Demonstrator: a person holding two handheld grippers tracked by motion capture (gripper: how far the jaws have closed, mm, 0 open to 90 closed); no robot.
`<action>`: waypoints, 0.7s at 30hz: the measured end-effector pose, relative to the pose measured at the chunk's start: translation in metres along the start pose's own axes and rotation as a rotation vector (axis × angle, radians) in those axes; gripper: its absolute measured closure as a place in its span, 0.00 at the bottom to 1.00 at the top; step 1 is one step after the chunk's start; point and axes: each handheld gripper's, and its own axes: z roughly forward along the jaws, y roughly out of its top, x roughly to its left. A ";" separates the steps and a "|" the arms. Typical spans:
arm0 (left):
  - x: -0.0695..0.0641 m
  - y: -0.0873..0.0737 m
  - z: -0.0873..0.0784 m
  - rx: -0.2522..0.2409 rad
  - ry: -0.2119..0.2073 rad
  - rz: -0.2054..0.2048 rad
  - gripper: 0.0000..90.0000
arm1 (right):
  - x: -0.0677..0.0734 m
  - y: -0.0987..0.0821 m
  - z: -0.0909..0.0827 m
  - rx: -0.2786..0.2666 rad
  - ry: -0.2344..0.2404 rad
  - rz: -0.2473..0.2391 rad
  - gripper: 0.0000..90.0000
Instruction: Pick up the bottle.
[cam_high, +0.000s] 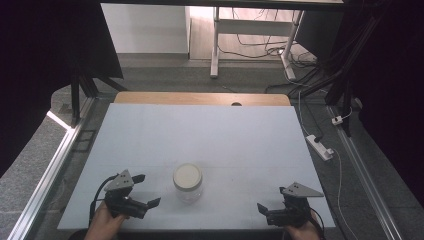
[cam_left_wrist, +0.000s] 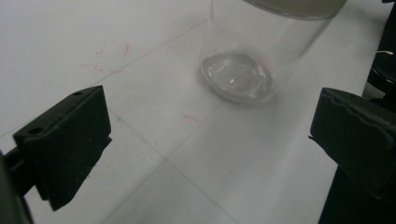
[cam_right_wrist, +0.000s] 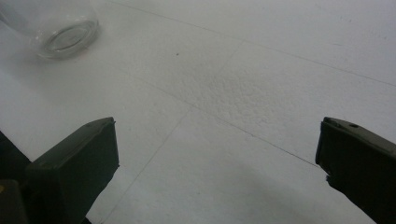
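A clear glass jar (cam_high: 188, 182) with a pale lid stands upright on the white table sheet (cam_high: 200, 135), near the front edge and a little left of centre. My left gripper (cam_high: 145, 190) is open just left of the jar, its jaws pointing toward it with nothing between them. In the left gripper view the jar (cam_left_wrist: 247, 51) rises ahead between the spread jaws, a short way off. My right gripper (cam_high: 271, 200) is open at the front right, well apart from the jar. In the right gripper view the jar's base (cam_right_wrist: 56, 28) sits at the far upper left.
A wooden tabletop edge (cam_high: 200, 98) with a small hole runs behind the sheet. A white power strip (cam_high: 320, 146) and cables lie on the floor to the right. A white desk frame (cam_high: 250, 40) stands beyond. Metal rails (cam_high: 47, 175) flank the table.
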 end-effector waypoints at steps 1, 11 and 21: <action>-0.001 0.002 0.003 0.005 0.007 -0.003 0.00 | 0.000 0.000 0.000 0.000 0.000 0.000 0.00; -0.004 0.019 0.027 0.027 -0.057 0.030 0.00 | 0.000 0.000 0.000 0.002 0.003 -0.004 0.00; -0.015 0.034 0.057 0.060 -0.095 0.147 0.00 | 0.001 0.000 0.001 0.007 0.005 -0.007 0.00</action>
